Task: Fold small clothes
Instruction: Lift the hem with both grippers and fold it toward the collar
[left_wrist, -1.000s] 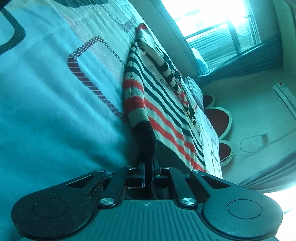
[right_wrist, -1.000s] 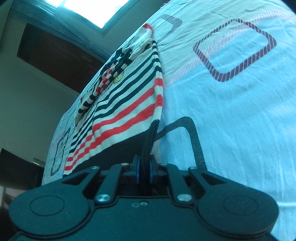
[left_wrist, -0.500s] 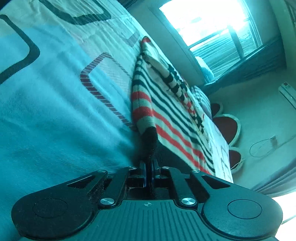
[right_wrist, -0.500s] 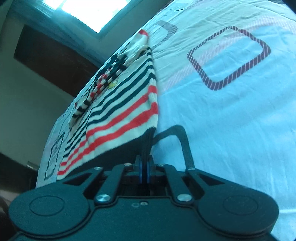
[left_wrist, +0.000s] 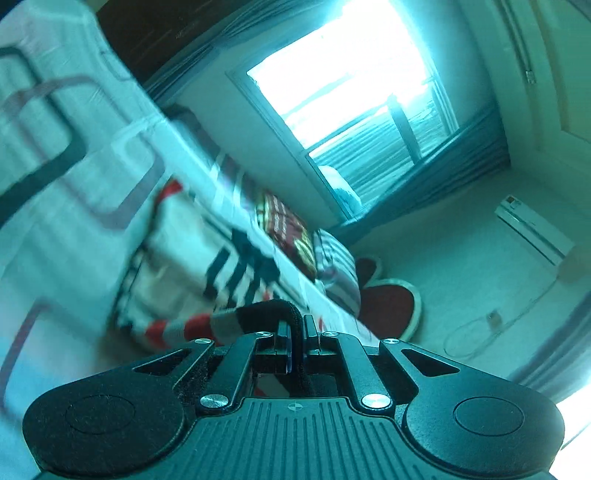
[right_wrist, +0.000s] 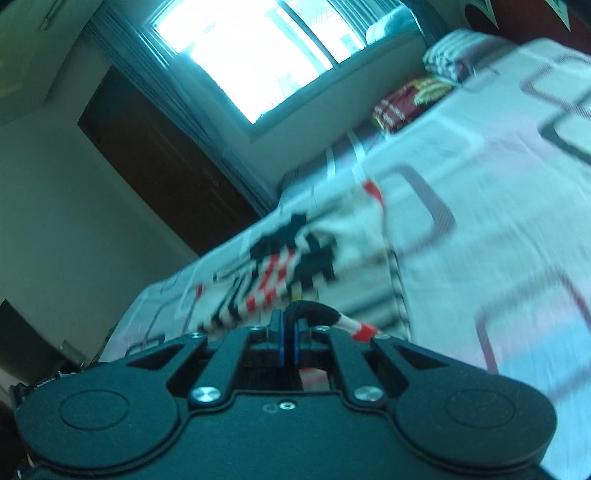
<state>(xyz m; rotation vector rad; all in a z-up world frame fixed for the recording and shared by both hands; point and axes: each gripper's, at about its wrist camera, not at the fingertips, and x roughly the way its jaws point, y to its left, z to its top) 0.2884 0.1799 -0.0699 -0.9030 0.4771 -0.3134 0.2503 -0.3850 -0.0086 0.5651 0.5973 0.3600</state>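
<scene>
striped sweater (left_wrist: 192, 251) hem pinched by both grippers' closed fingers (left gripper (left_wrist: 295, 332), right gripper (right_wrist: 288, 332)), lifted off bed (right_wrist: 498, 221) for folding over.

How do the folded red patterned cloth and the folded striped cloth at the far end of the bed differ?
The folded red patterned cloth is dark red with yellowish markings; the folded striped cloth is white with thin dark stripes. The red one lies nearer the sweater, the striped one beyond it, closer to the window. The striped one looks bulkier. Both lie on the bed's edge, untouched.
</scene>
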